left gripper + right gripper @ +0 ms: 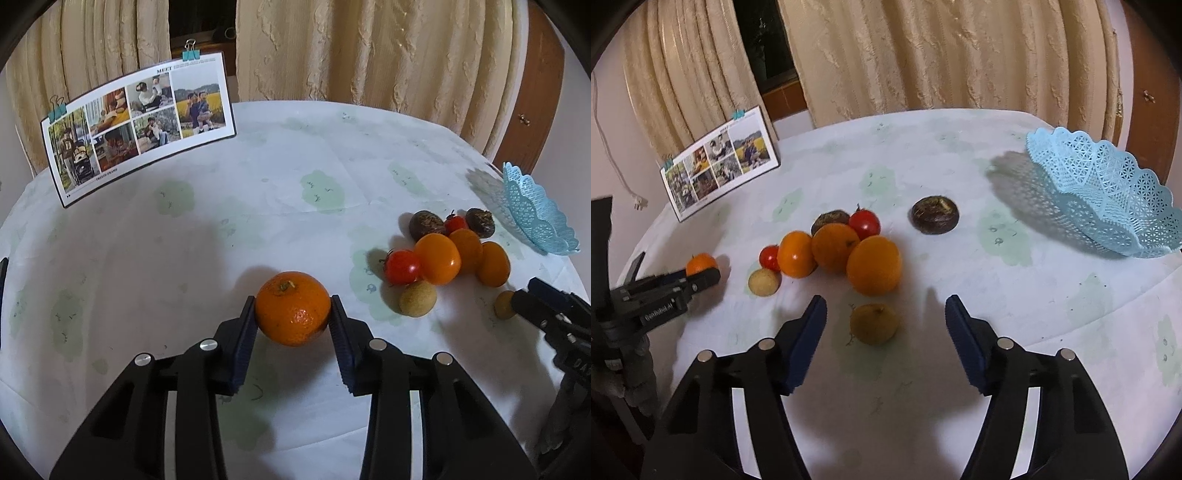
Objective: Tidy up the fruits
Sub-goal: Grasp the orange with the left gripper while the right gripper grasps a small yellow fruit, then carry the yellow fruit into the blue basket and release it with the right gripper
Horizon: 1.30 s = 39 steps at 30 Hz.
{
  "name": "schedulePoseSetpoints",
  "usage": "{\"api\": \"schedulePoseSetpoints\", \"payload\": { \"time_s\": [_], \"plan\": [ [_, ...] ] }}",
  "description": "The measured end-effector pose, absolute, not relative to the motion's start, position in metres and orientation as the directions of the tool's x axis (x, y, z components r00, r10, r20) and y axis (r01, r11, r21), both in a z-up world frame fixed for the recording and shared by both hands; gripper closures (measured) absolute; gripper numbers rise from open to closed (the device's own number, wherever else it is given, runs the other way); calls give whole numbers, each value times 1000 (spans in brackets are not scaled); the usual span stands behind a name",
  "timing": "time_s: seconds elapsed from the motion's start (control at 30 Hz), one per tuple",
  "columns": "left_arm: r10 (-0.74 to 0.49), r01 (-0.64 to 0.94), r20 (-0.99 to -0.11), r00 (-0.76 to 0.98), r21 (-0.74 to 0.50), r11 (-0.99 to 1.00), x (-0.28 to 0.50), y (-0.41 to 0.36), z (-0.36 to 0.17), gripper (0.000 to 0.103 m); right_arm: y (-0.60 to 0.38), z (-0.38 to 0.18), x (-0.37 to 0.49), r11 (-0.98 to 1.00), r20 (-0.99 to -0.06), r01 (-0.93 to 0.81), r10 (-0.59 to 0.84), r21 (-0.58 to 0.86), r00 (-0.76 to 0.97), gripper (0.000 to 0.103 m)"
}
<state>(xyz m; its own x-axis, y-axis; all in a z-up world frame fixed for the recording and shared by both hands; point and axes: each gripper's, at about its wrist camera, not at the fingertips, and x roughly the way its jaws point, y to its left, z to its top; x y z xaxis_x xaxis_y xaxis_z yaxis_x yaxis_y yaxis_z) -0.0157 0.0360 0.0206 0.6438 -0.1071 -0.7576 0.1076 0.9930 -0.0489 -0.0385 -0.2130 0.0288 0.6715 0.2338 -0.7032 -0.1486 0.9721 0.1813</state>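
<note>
My left gripper (293, 306) is shut on an orange tangerine (293, 308), its pads pressed on both sides. It also shows at the left of the right wrist view (701, 264). My right gripper (885, 306) is open, with a small yellow-brown fruit (874, 324) lying on the table between its fingers, touching neither. A cluster of orange fruits (873, 265), red tomatoes (864, 222) and a pale round fruit (763, 282) lies just beyond. A dark brown fruit (934, 215) lies apart to the right. A light blue lattice basket (1108, 192) stands at the far right, with nothing visible in it.
A photo card (138, 123) held by binder clips stands at the table's back left. Cream curtains (369, 48) hang behind the table (258, 166), which has a white patterned cloth. A wooden door (1152, 96) is at the right.
</note>
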Motion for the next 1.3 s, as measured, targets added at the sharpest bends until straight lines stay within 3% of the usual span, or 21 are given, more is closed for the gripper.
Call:
{"api": "schedulePoseSetpoints", "payload": {
  "time_s": [0.1,0.3,0.57,0.93,1.3],
  "plan": [
    [-109,108,-752,650,-50,993,-17,36,24,64,-208,23,-35,973,-728,-155,231,172,645,44],
    [-103,100,-747,657,-49,994,-18,36,28,64,-204,18,-32,971,-748,-169,236,166,620,72],
    [-106,108,-736,668,-44,993,-21,29,37,64,-228,36,-41,964,-696,-137,259,227,670,73],
    [-120,153,-722,681,-20,988,-20,0,52,64,-322,81,-40,965,-580,82,81,250,811,73],
    [-159,229,-709,687,4,973,-10,-49,68,64,-393,69,-14,940,-593,236,-46,247,804,73]
  ]
}}
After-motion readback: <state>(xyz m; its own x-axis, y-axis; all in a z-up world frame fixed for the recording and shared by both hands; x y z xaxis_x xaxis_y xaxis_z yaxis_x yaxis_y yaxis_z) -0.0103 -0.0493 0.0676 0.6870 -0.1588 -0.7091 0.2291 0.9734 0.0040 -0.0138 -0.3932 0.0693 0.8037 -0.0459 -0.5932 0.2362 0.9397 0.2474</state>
